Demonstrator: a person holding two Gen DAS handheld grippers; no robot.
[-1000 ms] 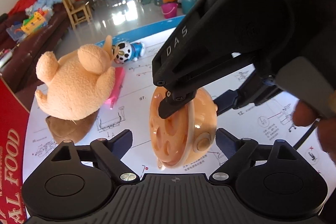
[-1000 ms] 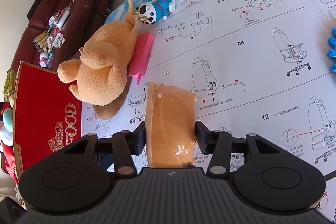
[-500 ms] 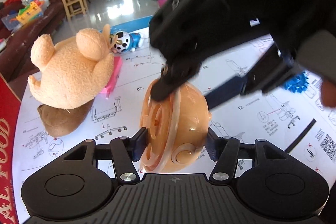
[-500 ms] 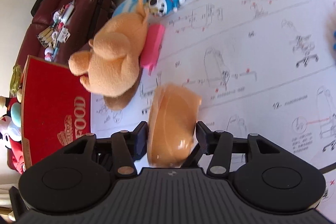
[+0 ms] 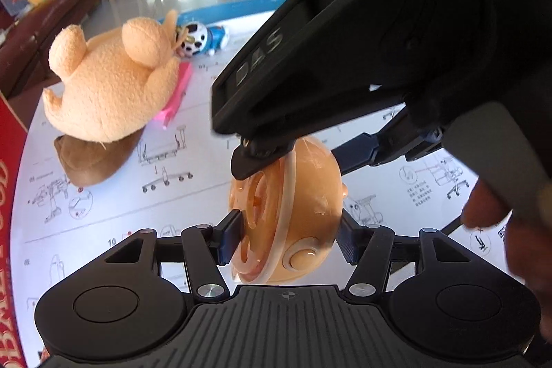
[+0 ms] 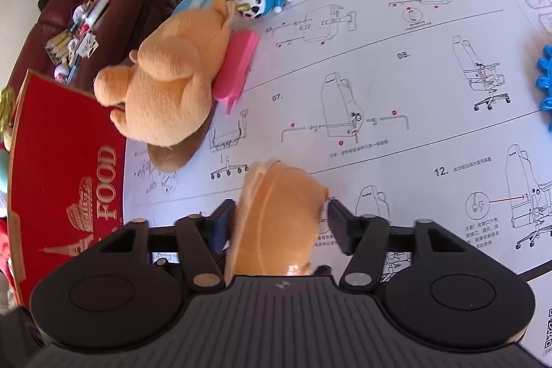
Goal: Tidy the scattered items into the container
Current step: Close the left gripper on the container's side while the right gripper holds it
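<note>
An orange plastic ball toy [image 5: 289, 212] with round holes sits between the pads of my left gripper [image 5: 288, 233], which is shut on it. My right gripper [image 6: 279, 225] comes down from above; the ball toy [image 6: 276, 216] lies between its fingers with a gap at the right pad, so it is open. In the left wrist view the right gripper's finger [image 5: 258, 161] touches the top of the ball. The red container box [image 6: 69, 181] stands at the left. A tan plush toy [image 5: 114, 88], a pink item [image 5: 176, 95] and a blue and white figurine [image 5: 200, 38] lie on the table beyond.
A white sheet with chair assembly drawings [image 6: 379, 85] covers the table. A blue toothed toy [image 6: 546, 81] lies at the right edge. A sofa with clutter [image 6: 86, 12] is beyond the table's left side.
My left gripper closed on the orange ball a second ago and still holds it. My right gripper's fingers have spread a little from the ball.
</note>
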